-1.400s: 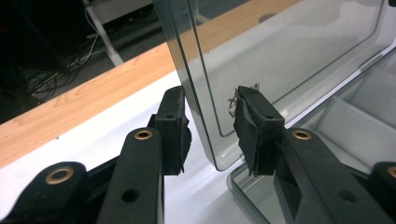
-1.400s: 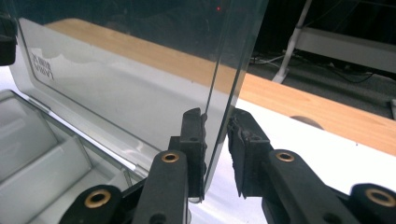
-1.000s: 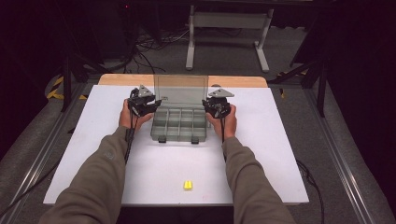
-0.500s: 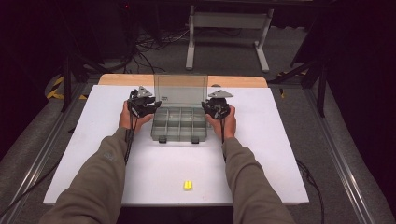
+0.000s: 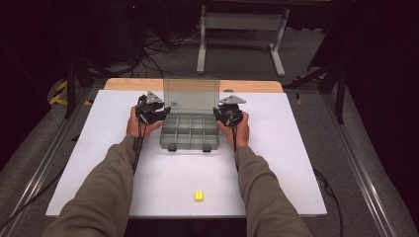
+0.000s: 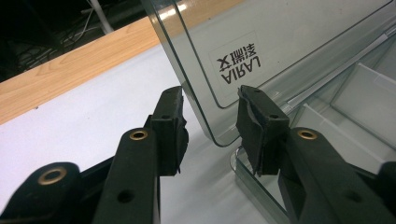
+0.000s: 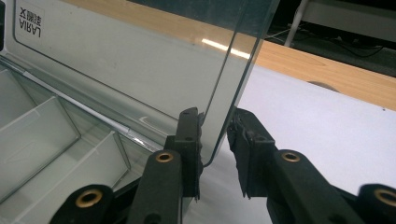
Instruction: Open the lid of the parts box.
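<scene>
A clear compartment box (image 5: 190, 132) sits mid-table with its lid (image 5: 191, 94) standing upright at the back. My left gripper (image 5: 163, 110) is at the lid's left edge and my right gripper (image 5: 218, 113) at its right edge. In the left gripper view my left gripper (image 6: 210, 130) straddles the lid's lower corner (image 6: 280, 56) with gaps on both sides, and its jaws have just been opening a little. In the right gripper view my right gripper (image 7: 215, 140) straddles the lid's other edge (image 7: 116, 60) closely, with no clear press on it. The box's compartments (image 7: 37, 130) look empty.
A small yellow piece (image 5: 198, 196) lies on the white tabletop (image 5: 296, 163) near the front edge, between the person's forearms. A wooden strip (image 5: 133, 84) runs along the table's back edge. Beyond it stand a metal frame (image 5: 239, 29) and floor cables.
</scene>
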`<action>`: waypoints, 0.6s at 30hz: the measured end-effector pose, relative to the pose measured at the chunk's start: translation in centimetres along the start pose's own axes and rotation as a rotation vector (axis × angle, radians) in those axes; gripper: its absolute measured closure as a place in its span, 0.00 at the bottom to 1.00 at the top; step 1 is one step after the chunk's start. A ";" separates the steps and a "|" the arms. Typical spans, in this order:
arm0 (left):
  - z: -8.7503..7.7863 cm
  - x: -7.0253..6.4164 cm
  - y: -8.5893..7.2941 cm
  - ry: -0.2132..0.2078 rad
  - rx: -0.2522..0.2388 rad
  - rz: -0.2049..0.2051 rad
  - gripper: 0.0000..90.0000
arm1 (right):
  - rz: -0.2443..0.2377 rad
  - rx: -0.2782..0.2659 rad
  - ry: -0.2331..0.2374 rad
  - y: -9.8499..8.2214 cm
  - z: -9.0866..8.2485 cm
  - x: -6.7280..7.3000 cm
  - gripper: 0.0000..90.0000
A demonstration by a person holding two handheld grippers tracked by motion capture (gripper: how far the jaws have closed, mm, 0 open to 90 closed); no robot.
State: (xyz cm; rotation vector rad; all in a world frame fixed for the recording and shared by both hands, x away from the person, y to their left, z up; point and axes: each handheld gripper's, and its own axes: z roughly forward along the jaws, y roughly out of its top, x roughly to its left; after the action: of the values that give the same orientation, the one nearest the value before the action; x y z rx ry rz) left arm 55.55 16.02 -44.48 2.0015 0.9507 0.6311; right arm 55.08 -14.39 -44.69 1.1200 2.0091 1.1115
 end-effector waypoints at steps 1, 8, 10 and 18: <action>0.0 0.0 0.0 0.000 -0.002 0.000 0.68 | -0.001 0.000 -0.002 0.0 0.0 0.0 0.81; 0.0 0.0 -0.1 -0.004 -0.005 -0.008 0.70 | -0.008 -0.003 -0.018 0.0 0.1 0.1 0.78; 0.0 0.0 -0.1 -0.001 -0.005 -0.004 0.71 | -0.009 -0.002 -0.017 0.0 0.0 0.1 0.78; -0.1 -0.1 -0.2 -0.007 -0.012 -0.006 0.72 | -0.016 0.002 -0.022 0.0 0.0 0.2 0.79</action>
State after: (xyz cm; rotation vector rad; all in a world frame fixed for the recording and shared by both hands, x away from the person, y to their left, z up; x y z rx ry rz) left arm 55.37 16.05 -44.62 1.9884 0.9460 0.6253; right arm 54.99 -14.24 -44.65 1.1102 1.9992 1.0849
